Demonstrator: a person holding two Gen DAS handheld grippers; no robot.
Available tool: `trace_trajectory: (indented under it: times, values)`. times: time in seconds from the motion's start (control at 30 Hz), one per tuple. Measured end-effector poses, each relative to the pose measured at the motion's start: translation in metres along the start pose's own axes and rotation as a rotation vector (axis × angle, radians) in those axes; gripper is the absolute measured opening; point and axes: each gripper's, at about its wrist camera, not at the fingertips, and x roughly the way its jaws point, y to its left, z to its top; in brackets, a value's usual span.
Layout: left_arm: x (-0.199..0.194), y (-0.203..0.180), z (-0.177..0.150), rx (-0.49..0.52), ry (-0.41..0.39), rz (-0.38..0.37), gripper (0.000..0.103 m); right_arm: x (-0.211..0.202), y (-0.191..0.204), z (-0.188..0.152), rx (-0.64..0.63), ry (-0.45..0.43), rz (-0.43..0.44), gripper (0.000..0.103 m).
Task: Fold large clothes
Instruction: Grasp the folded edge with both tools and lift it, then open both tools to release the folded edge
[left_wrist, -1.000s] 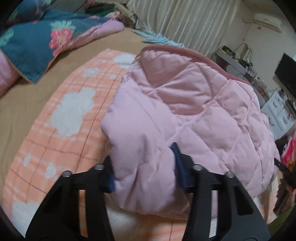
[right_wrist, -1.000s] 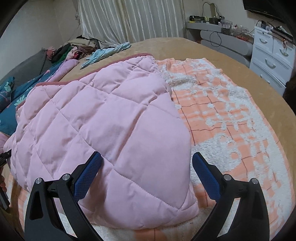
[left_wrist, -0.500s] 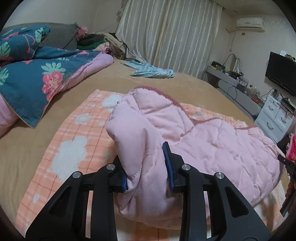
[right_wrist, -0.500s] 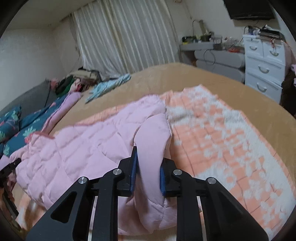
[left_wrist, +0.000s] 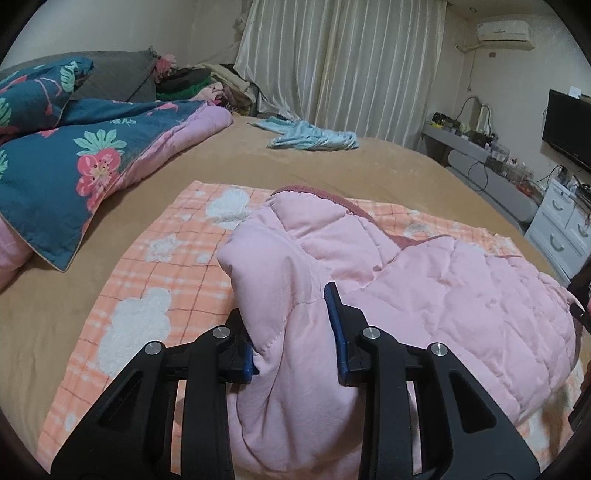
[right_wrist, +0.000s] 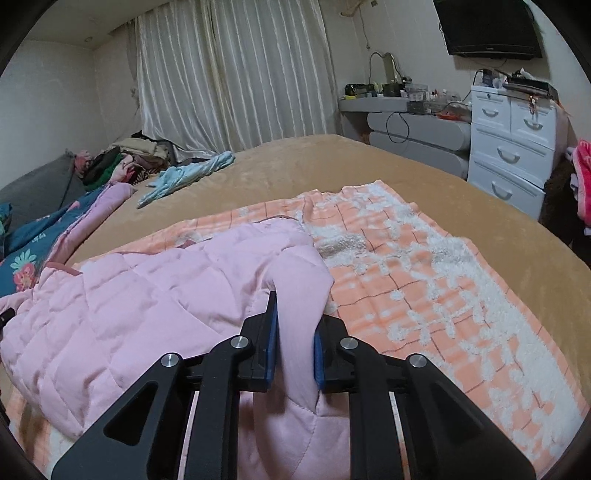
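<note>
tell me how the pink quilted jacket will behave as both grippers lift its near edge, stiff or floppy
Probably floppy: the pink quilted jacket bunches and creases where the left gripper pinches it. Likely light for its bulk, since the puffy quilting looks airy. It may sag between the two grips, as the right gripper holds only a narrow fold, with the rest lying on the orange checked blanket.

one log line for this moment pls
stage: lift near edge | left tongs: shut on pink quilted jacket | right tongs: shut on pink quilted jacket | under it: orange checked blanket on bed
</note>
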Motion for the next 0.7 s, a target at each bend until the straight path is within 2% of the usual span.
trace_trajectory:
  times: [0.1, 0.43, 0.6, 0.7]
  values:
    - [0.011, -0.004, 0.001, 0.009, 0.013, 0.019, 0.023, 0.008, 0.003, -0.002, -0.040, 0.008, -0.030, 0.014]
    - [0.060, 0.002, -0.012, 0.004, 0.103, 0.042, 0.027, 0.044, -0.004, -0.020, -0.038, 0.124, -0.050, 0.015]
    - [0.066, 0.006, -0.016, -0.007, 0.117, 0.042, 0.029, 0.046, -0.006, -0.023, -0.015, 0.149, -0.044, 0.020]
    - [0.065, 0.005, -0.016, -0.006, 0.126, 0.052, 0.031, 0.043, -0.011, -0.022, 0.023, 0.164, -0.034, 0.030]
